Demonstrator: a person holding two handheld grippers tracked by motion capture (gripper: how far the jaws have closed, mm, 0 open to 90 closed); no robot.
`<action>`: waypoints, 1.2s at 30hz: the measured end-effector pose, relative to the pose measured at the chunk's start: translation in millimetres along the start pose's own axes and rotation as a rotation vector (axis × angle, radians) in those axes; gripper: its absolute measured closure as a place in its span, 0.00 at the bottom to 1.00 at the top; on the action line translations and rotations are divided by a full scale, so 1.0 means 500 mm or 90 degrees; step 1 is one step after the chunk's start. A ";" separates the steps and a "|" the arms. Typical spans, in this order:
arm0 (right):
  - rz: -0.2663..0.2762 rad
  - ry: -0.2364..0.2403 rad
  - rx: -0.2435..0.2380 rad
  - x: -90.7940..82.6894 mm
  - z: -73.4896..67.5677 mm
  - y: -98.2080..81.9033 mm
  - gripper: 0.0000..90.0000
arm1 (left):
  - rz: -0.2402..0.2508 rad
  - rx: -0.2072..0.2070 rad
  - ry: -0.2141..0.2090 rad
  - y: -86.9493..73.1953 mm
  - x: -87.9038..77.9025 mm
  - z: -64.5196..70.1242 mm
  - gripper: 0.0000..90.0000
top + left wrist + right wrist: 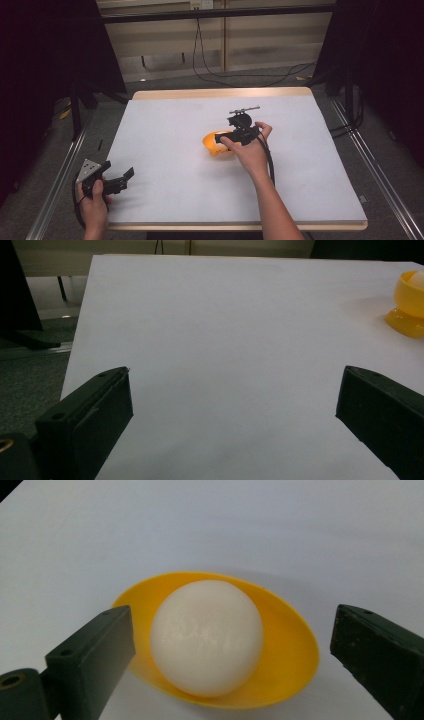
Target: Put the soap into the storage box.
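A white egg (207,637) sits in a yellow egg cup (295,647) on the white table. My right gripper (232,645) hovers just above it, open, one black jaw on each side of the egg with a gap to both. In the high view the egg cup (212,145) stands near the table's middle, with the right gripper (226,137) over it in a hand. My left gripper (126,180) rests at the table's front left corner, open and holding nothing. Its own view (232,400) looks across bare table toward the egg cup (406,315) at the far right.
The white table top (165,125) has a wooden rim. Metal rails run along the floor on both sides. Dark stands and a black cable (210,70) lie beyond the far edge.
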State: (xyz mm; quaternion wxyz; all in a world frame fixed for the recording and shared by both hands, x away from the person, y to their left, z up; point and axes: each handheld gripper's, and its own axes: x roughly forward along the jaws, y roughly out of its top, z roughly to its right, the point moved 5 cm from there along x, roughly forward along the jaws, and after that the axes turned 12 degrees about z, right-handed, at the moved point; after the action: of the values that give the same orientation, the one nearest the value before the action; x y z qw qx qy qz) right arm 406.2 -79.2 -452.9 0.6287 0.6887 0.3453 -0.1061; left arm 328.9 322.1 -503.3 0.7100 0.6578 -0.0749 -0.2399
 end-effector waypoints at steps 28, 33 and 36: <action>0.047 -0.035 0.043 -0.106 0.139 -0.050 0.00 | 0.001 0.001 -0.001 0.000 0.000 0.001 0.02; 0.048 -0.046 0.047 -0.119 0.167 -0.067 0.00 | 0.001 0.000 0.000 0.000 0.000 0.002 0.02; 0.043 -0.056 0.050 -0.128 0.185 -0.081 0.00 | 0.001 0.000 0.000 0.000 0.000 0.002 0.02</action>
State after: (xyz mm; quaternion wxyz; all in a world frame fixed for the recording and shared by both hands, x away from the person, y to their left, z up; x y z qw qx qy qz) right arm 360.9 -188.8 -465.3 0.6191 0.7187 0.2892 -0.1286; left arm 328.7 321.2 -503.3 0.7100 0.6580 -0.0755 -0.2394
